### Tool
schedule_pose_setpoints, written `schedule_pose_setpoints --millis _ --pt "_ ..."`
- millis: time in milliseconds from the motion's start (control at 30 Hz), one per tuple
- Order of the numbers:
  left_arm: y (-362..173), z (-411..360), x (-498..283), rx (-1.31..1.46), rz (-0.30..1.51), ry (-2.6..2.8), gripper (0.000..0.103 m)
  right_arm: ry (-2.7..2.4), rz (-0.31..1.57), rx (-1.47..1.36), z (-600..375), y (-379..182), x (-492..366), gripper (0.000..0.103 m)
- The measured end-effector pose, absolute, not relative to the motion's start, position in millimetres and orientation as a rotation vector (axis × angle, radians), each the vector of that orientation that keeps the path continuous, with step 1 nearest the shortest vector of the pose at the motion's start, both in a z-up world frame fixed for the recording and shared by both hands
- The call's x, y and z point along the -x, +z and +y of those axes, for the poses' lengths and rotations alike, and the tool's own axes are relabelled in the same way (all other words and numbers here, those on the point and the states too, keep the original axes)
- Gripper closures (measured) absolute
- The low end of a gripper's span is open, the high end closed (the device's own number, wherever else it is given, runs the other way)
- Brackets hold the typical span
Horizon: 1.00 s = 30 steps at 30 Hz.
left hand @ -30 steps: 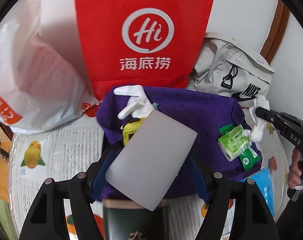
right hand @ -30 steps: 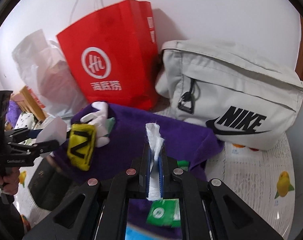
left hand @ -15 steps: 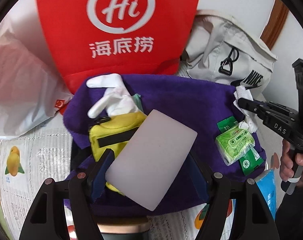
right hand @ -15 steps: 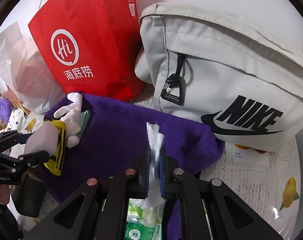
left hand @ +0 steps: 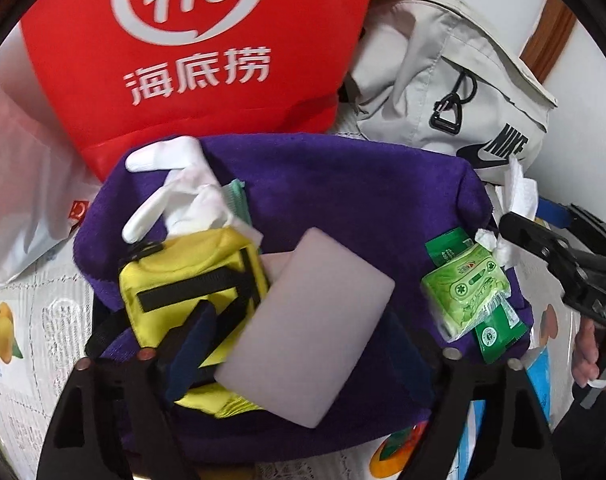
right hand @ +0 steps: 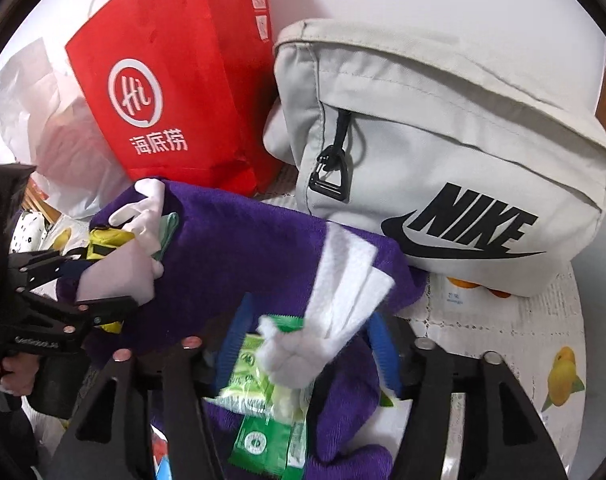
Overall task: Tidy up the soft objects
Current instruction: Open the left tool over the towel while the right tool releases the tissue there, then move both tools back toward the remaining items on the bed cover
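Observation:
A purple towel (left hand: 343, 208) lies spread on the table, also in the right wrist view (right hand: 239, 248). On it lie white gloves (left hand: 183, 196), a yellow pouch (left hand: 191, 280) and green tissue packs (left hand: 467, 292). My left gripper (left hand: 299, 332) is shut on a pale grey flat pad (left hand: 307, 320) held above the pouch and towel. My right gripper (right hand: 307, 348) has opened; a white tissue (right hand: 343, 280) sits loose between its fingers above the green tissue packs (right hand: 259, 376).
A red paper bag (left hand: 199, 48) and a white plastic bag (left hand: 19, 184) stand behind the towel. A grey Nike bag (right hand: 443, 160) stands at the back right. A lace cloth with fruit prints (right hand: 523, 344) covers the table.
My right gripper has opened and let go of the white tissue, which unfolds over the green packs. My left gripper has moved forward over the yellow pouch with the pad.

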<state>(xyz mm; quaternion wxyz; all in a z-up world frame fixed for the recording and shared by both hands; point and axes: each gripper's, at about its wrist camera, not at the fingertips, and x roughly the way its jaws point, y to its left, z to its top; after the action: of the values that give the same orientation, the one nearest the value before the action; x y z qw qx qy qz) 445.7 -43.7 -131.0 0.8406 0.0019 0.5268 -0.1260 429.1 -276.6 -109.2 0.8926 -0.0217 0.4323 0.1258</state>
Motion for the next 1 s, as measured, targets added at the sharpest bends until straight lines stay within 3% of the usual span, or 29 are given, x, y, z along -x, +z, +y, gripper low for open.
schedule_pose_setpoints --millis 133,1000 --pt "-129 -52 -444 -0.018 1.116 -0.267 0.009 0.28 0.883 0.089 -268 -105 -423 0.028" --pt "-76 -8 -373 0.05 1.052 -0.226 0.008 0.409 0.814 0.003 -249 -62 -382 0.026"
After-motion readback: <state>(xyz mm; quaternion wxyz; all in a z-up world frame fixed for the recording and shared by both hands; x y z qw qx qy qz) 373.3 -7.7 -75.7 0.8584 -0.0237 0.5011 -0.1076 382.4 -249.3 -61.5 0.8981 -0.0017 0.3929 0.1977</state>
